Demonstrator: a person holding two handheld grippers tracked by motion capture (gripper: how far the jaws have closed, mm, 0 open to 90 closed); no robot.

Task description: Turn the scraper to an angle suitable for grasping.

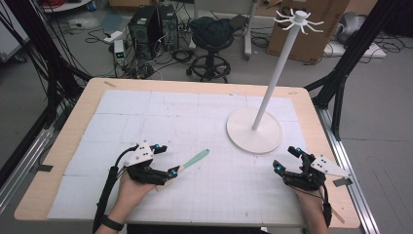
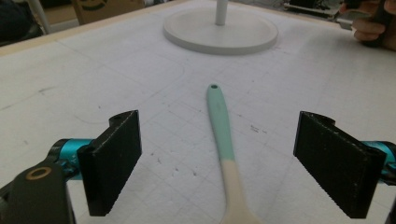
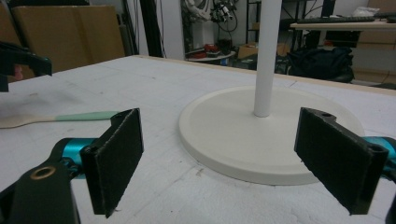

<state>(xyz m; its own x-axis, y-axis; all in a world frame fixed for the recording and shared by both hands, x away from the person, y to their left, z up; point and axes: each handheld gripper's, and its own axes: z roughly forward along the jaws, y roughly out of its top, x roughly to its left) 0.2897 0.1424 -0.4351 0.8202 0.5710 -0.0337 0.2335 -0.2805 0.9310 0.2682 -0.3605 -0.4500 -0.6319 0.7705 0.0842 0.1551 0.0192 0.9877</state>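
At the table's seven o'clock the left gripper [image 1: 164,160] rests with jaws wide apart, straddling a wooden spoon [image 2: 222,135] whose mint-green handle points toward one o'clock. A white stand [image 1: 254,129] with a tall pole sits right of centre. At five o'clock the right gripper [image 1: 286,159] is likewise spread, facing the stand's base.

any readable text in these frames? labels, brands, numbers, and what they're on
None can be read.
Cardboard box behind the table in the left gripper view: a dark printed mark, cut off and blurred, unreadable.
Spatula, white stand, table mat, left gripper and right gripper: no lettering visible.
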